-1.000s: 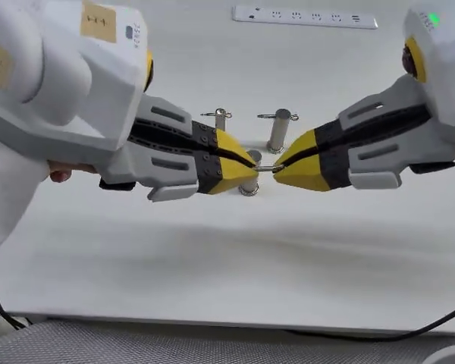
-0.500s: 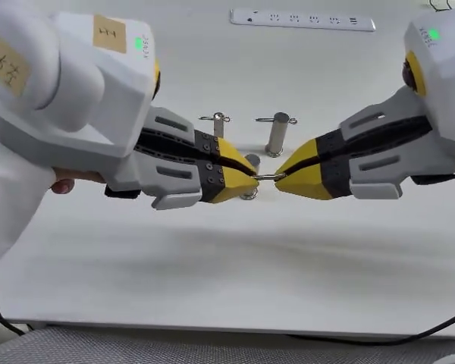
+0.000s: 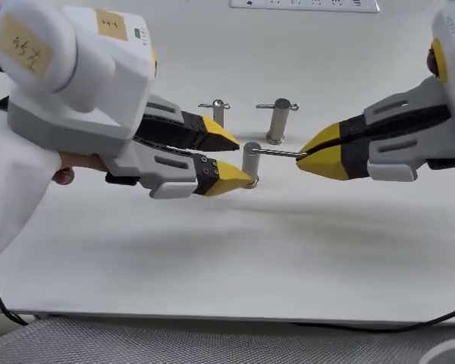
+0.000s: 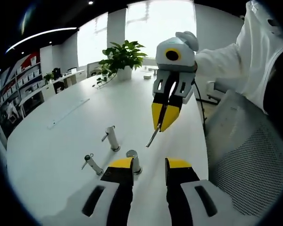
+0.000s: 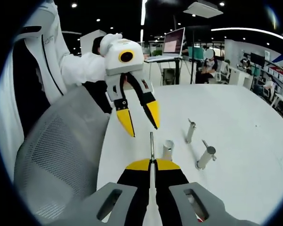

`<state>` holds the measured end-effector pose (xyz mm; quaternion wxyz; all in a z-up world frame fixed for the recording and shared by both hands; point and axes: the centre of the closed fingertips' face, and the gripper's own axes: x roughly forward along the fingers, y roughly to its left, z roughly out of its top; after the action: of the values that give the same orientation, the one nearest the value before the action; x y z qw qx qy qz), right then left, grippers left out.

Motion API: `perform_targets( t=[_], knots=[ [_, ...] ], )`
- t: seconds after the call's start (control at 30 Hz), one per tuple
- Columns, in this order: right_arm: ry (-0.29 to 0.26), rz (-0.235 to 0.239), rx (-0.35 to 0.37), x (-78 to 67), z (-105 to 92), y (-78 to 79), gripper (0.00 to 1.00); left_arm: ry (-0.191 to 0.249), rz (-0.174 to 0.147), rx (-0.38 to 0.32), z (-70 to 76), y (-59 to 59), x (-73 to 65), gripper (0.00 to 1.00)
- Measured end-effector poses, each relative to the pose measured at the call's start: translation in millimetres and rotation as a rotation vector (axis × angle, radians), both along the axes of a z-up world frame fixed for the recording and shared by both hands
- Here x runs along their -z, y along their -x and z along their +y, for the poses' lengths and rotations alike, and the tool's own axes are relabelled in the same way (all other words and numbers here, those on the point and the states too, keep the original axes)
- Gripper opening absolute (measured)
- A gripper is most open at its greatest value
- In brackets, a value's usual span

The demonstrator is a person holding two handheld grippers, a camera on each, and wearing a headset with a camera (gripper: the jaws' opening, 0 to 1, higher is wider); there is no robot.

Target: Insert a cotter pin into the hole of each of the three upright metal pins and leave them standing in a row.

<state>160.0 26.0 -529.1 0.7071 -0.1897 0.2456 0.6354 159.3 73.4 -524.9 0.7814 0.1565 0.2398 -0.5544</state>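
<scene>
- Head view: the right hand-held gripper [image 3: 300,156] pinches a cotter pin [image 3: 277,152], its tip near the front metal pin [image 3: 250,163] on the worktop [image 3: 212,243].
- The left hand-held gripper [image 3: 243,161] gapes wide beside it.
- Risk: with the pin unbraced, a missed hole could topple it.

Head view bright and even, just a soft broad shadow on the white table [image 3: 212,273]; left gripper view has blown-out windows [image 4: 161,19], right gripper view a dark ceiling with spotlights [image 5: 74,5], both fisheye-bent at the edges.
</scene>
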Motion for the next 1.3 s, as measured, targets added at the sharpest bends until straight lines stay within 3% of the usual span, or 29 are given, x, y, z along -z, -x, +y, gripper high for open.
perform_targets(
  t=[0.2,0.4,0.5,0.97,1.3],
  knots=[
    [0.018,-0.005,0.038,11.1,-6.1,-11.6,0.00,-0.006,-0.013,-0.036,-2.3,-20.2,5.4,0.25],
    [0.030,-0.009,0.040,17.6,-7.6,-16.7,0.00,-0.027,-0.007,-0.023,-9.6,-28.2,14.2,0.23],
    [0.046,-0.014,0.030,21.9,-9.1,-17.9,0.00,-0.028,0.029,-0.012,-13.7,-25.7,19.3,0.20],
    [0.058,-0.012,0.020,27.5,-6.9,-19.0,0.00,-0.060,0.031,0.000,-14.4,-30.8,28.4,0.10],
    [0.061,-0.017,0.005,33.3,-3.4,-24.8,0.00,-0.066,0.029,0.011,-15.6,-28.4,28.0,0.10]
  ],
)
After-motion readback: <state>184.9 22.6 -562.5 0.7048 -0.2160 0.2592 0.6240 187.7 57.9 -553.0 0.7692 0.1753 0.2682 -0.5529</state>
